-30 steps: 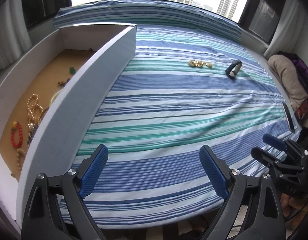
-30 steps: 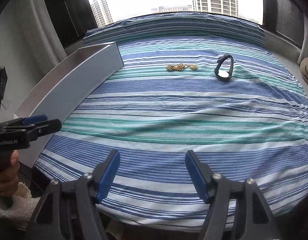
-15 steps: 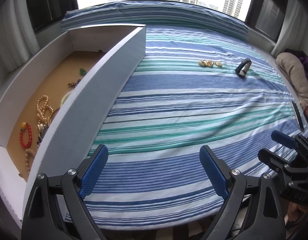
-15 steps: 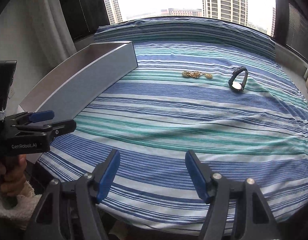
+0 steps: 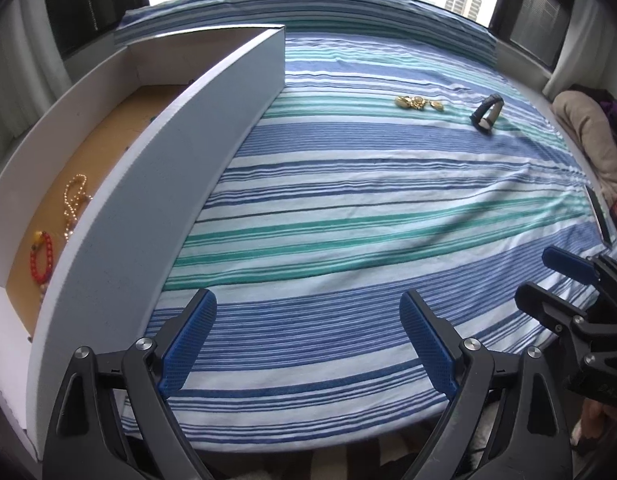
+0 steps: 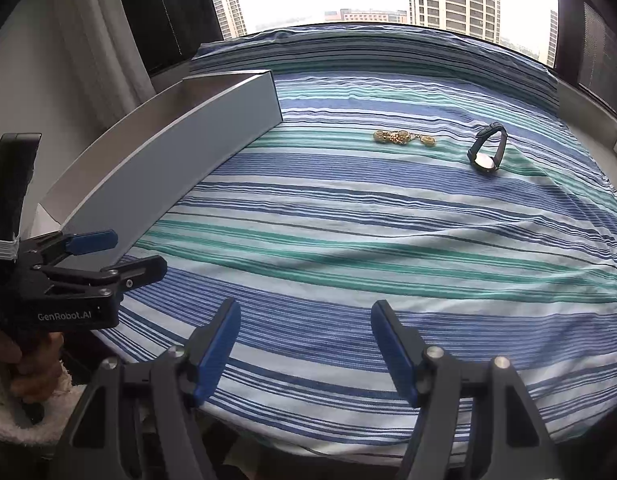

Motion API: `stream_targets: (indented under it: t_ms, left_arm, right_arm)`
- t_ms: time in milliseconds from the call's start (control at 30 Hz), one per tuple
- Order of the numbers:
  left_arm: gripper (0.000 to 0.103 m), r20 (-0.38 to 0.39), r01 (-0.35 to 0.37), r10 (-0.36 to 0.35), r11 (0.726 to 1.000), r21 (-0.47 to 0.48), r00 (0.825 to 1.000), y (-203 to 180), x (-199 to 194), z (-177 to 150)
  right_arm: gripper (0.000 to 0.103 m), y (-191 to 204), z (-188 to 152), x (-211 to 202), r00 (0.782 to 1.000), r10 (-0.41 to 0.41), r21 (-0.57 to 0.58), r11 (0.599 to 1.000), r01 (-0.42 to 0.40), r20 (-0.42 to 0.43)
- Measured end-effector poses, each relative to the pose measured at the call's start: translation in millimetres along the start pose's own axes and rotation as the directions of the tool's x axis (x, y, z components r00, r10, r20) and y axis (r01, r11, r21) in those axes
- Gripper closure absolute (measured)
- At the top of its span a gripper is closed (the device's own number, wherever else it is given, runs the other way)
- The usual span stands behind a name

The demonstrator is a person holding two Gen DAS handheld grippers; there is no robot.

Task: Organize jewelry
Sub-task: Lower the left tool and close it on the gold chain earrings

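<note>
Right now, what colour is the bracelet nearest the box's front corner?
Red, with one yellowish bead: the bracelet lies on the box floor. Left wrist view shows it best.

One white box [image 5: 180, 184] is sitting at the left of the bed [image 5: 348, 240]. One gold jewelry cluster [image 5: 418, 103] and one dark watch [image 5: 486, 114] are lying far right. One red bead bracelet [image 5: 41, 257] and one pearl strand [image 5: 74, 204] are showing inside the box.
</note>
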State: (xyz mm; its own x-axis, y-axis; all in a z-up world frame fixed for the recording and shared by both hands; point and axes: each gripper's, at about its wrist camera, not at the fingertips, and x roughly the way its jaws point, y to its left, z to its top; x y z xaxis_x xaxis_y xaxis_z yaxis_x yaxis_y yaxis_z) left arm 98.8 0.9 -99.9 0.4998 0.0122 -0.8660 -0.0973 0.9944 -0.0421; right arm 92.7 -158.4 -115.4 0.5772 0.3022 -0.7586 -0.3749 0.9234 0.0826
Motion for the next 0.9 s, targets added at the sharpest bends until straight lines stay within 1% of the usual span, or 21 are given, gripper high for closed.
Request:
stream_targets:
  t_ms: [200,600,733,800,900]
  left_arm:
    - [0.01,-0.013,-0.004,0.005,1.0,0.004,1.0,-4,2,-1]
    - [0.01,-0.04,-0.012,0.012,1.0,0.01,0.999,-5,11,4]
    - [0.01,-0.038,-0.013,0.014,1.0,0.016,0.999,-8,17,18]
    - [0.01,-0.024,-0.012,0.013,1.0,0.027,1.0,-12,21,32]
    - [0.01,0.001,0.012,-0.012,0.999,0.052,1.0,-22,28,57]
  right_arm:
    - [0.034,-10,-2,1,1.0,0.003,0.026,1.0,-0.003,-0.006]
    - [0.034,-17,-2,2,1.0,0.013,0.042,0.999,-0.013,-0.001]
    - [0.034,-25,-3,1,1.0,0.012,0.058,0.998,-0.013,0.006]
    - [0.034,-31,-4,1,1.0,0.01,0.073,0.997,-0.011,0.008]
    - [0.034,-43,-6,5,1.0,0.007,0.103,0.995,-0.007,0.004]
